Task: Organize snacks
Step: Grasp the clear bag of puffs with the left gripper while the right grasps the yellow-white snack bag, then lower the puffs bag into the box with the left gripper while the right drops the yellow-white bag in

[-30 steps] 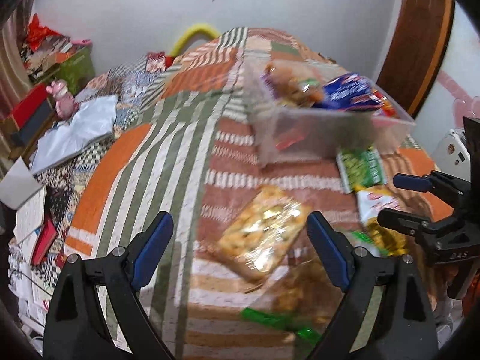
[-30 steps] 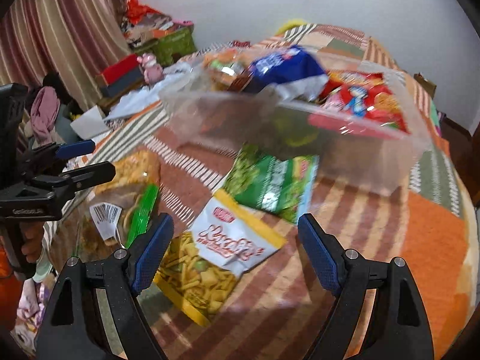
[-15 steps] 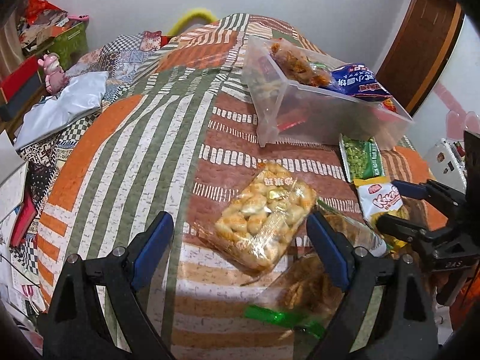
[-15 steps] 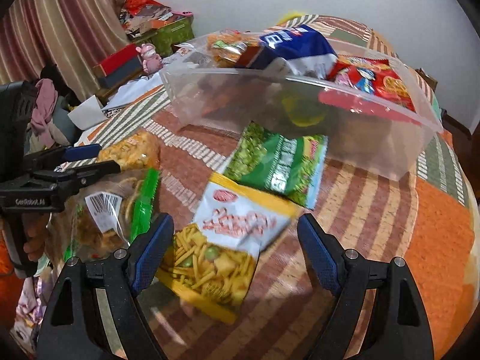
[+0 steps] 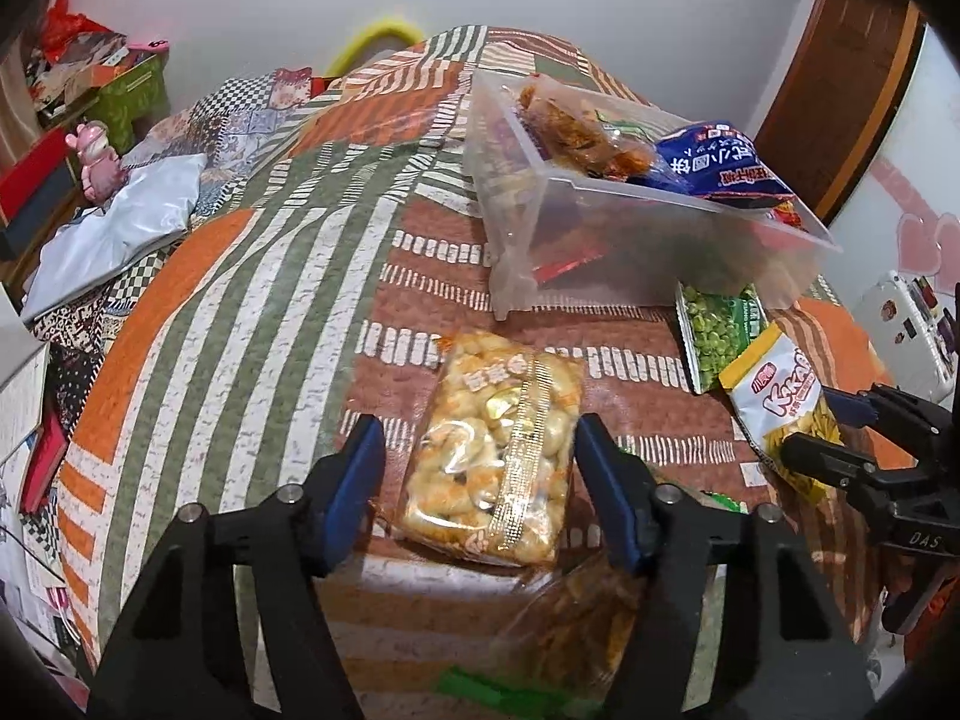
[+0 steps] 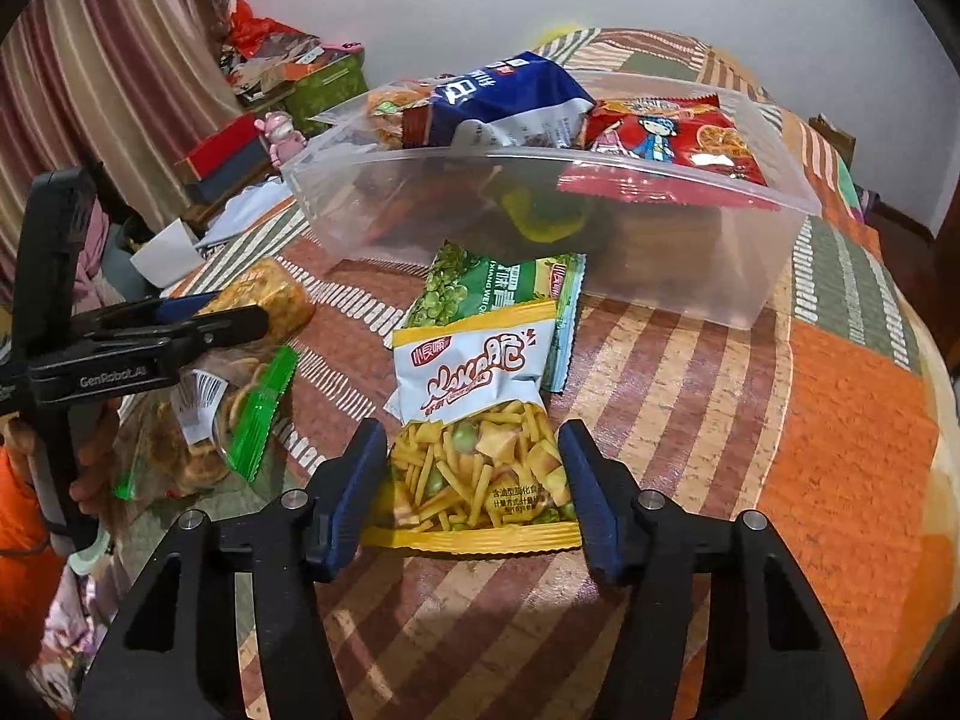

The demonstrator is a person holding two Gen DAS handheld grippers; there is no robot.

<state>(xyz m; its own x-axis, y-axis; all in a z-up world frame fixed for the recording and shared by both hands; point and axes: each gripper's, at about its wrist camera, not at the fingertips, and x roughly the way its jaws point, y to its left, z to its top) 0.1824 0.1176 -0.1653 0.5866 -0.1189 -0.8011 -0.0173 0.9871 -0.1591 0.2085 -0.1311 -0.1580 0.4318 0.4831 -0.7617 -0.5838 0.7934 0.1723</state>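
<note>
Left wrist view: the left hand-held gripper is pointing down at a patchwork bedspread, and its jaws are closing around a clear bag of golden puffed snacks that is lying flat on the bed. The blue pad on the right side is sitting right at the bag's edge, while the left pad is showing a sliver of bedspread between itself and the bag, so the pads are not pressing on it. Beyond the bag, a clear plastic bin is standing on the bed, carrying an orange snack bag and a blue packet. A green pea packet is lying in front of the bin, and a white-and-yellow snack packet is lying just beside it. The right hand-held gripper is reaching in from the right edge over that packet.

Right wrist view: the right hand-held gripper is closing its jaws around the white-and-yellow snack packet, whose lower half is lying between the blue pads; whether the pads are touching it I cannot tell. The green pea packet is lying partly under it, next to the bin, which is holding a red packet and the blue packet. At the left, the left hand-held gripper is hovering over the puffed snacks, with a clear bag with a green strip lying below it.
</note>
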